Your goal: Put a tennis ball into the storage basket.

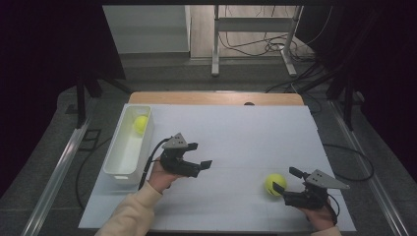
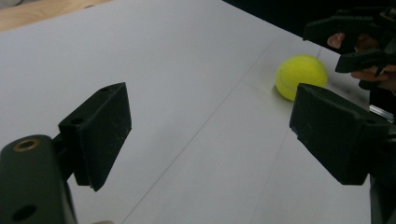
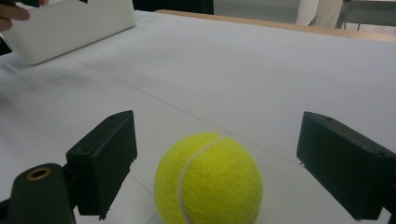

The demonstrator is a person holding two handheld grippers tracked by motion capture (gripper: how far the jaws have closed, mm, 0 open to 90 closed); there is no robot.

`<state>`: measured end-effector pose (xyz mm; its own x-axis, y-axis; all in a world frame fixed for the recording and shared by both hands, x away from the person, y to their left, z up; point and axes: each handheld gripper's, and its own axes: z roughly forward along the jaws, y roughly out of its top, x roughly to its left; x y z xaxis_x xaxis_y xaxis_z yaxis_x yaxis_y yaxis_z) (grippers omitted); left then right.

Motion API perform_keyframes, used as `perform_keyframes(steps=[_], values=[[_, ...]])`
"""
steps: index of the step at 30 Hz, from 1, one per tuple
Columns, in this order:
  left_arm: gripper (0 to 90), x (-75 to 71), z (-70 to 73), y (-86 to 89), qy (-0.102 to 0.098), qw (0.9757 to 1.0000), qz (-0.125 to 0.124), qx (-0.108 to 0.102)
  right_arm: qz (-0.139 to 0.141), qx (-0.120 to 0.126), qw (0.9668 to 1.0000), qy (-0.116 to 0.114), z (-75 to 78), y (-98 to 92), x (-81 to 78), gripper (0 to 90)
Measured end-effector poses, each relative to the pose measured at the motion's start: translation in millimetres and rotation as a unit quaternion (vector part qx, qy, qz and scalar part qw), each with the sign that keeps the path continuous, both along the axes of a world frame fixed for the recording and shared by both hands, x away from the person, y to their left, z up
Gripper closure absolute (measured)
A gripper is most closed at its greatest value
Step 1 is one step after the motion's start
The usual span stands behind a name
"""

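The tennis ball [image 1: 275,184] lies on the white table [image 1: 236,132], between the wide-open jaws of the right gripper [image 1: 286,183] (neither pad touches it). The left gripper [image 1: 199,156], open and empty, hangs near the white bin [image 1: 119,157], where a second ball [image 1: 141,124] lies.

- Tennis ball [image 1: 274,184]: bright yellow-green with a pale curved seam.
- Second ball [image 1: 140,124]: the same yellow-green.
- Bin [image 1: 118,167]: white.
- Table sheet [image 1: 236,137]: white.
- Sleeve [image 1: 130,211]: cream.

Ball [image 1: 140,124] in bin [image 1: 117,160], another [image 1: 275,184] right.
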<state>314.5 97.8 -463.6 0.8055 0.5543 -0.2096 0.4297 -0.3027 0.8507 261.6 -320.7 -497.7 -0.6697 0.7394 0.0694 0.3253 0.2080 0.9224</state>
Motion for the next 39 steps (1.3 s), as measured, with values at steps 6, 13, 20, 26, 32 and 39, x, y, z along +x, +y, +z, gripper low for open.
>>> perform_keyframes(steps=[6,13,20,26,32,39], values=[[13.5,2.6,-5.2,-14.2,0.003,0.9999,-0.014,0.0,-0.001,0.0,1.0,0.0,0.1,-0.1,0.1,12.5],[13.5,3.8,-10.1,-27.7,0.005,0.9995,-0.031,0.004,-0.002,0.002,1.0,-0.002,0.2,-0.3,0.2,12.5],[13.5,3.5,-13.8,-45.2,0.004,0.9986,-0.05,0.015,-0.001,0.001,1.0,-0.002,0.4,-0.8,0.6,12.5],[13.5,2.4,-17.0,-57.2,0.007,0.9979,-0.062,0.017,0.001,0.002,1.0,-0.002,0.4,-0.8,0.8,12.5],[13.4,0.9,-22.0,-69.7,0.01,0.9967,-0.078,0.022,-0.001,0.002,1.0,-0.003,0.7,-0.3,0.4,12.5],[13.4,-1.2,-24.1,-80.7,0.011,0.9957,-0.088,0.025,0.0,0.002,1.0,-0.002,1.3,-0.2,0.1,12.5]])
